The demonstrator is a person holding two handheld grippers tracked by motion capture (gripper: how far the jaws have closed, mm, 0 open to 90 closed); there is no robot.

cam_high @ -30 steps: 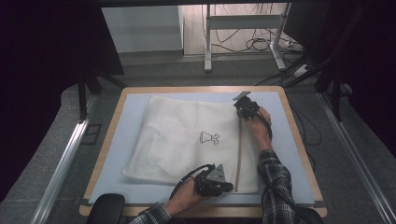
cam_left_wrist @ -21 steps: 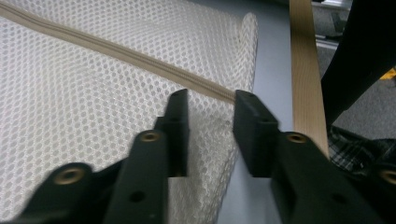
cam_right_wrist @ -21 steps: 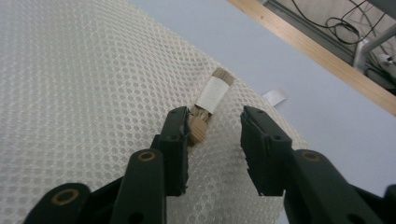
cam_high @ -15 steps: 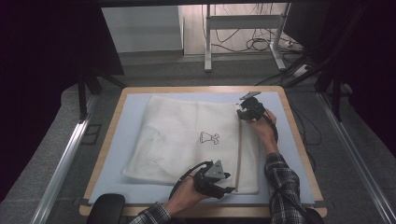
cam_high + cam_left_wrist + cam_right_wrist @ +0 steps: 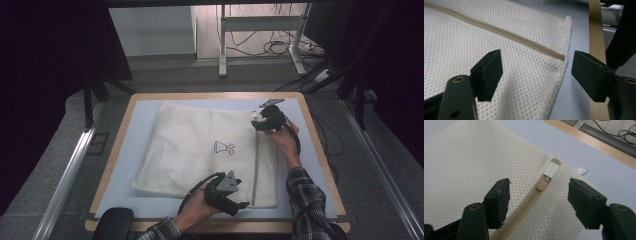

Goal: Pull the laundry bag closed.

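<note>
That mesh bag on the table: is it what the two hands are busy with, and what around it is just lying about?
In use:
- mesh bag
- its zipper, with the pull at the far end
- left gripper, open at the bag's near corner
- right gripper, open over the pull

Just there:
- blue mat
- cables on the floor beyond the table

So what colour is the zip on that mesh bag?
Beige, the zipper slightly darker than the cream mesh bag; clearest in the right gripper view.

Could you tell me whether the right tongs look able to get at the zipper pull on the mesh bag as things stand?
Probably yes: the right tongs are open, with the zipper pull just ahead between the jaws and nothing covering it on the mesh bag.
</note>
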